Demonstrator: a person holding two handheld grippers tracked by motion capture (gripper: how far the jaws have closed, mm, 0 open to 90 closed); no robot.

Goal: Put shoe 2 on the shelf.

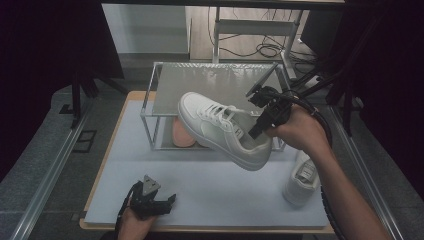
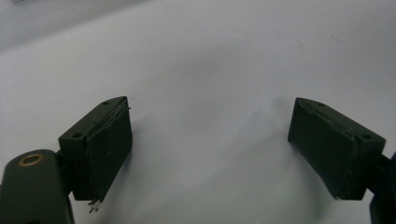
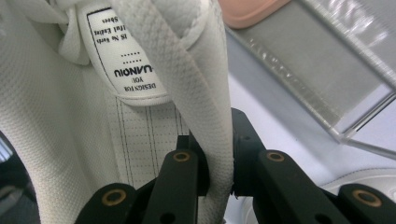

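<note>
High view: right claw pinches the white sneaker's heel collar mid-frame — toe aimed upper left at the shoe rack; left claw spread.

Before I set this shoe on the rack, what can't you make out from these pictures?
- Pink item under the rack: high view, the held shoe and the shelf cover most of it.
- Second shoe: the right forearm hides part.
- Tongue label: right gripper view, small print too fine.
- Right gripper pads: shoe collar covers them.

Left gripper: jaws were held wide apart, nothing between them, above a pale tabletop
</note>
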